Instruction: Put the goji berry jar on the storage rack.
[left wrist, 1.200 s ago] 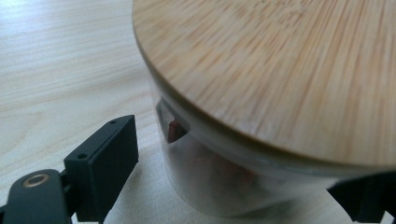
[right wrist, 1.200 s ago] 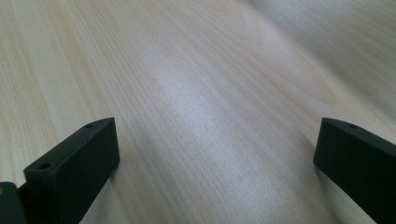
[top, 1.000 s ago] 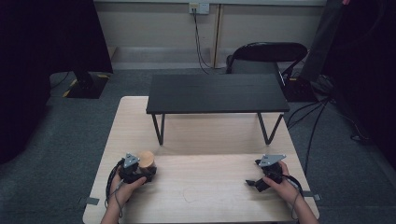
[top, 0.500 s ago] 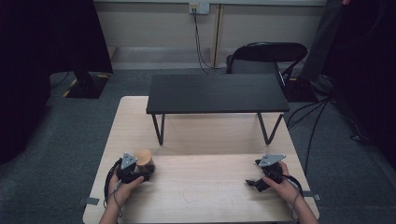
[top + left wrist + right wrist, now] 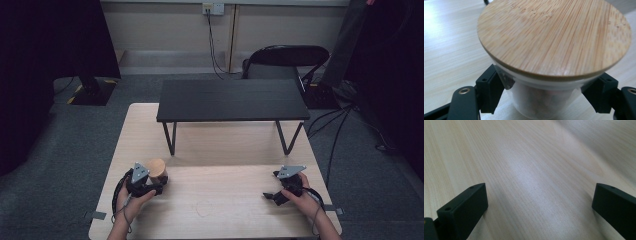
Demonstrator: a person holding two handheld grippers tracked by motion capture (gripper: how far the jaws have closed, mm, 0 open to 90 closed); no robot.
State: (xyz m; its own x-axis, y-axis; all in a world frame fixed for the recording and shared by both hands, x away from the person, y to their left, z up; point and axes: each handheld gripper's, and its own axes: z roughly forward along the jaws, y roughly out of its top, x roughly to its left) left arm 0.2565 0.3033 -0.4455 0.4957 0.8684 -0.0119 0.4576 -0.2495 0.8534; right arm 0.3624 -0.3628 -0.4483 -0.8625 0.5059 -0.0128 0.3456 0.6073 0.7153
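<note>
The jar (image 5: 541,95) stands upright between the left gripper's (image 5: 544,100) jaws, pinched; the right gripper's (image 5: 539,212) jaws are spread, empty.

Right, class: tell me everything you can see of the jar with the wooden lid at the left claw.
The jar is a small clear container, glass or plastic, with dark contents too blurred to identify. A round bamboo-looking lid sits closed on a white rim. It stands upright on the pale wooden table, near its front left corner. The left claw has one black jaw on each side of the body, just under the lid, apparently pressing on it.
</note>
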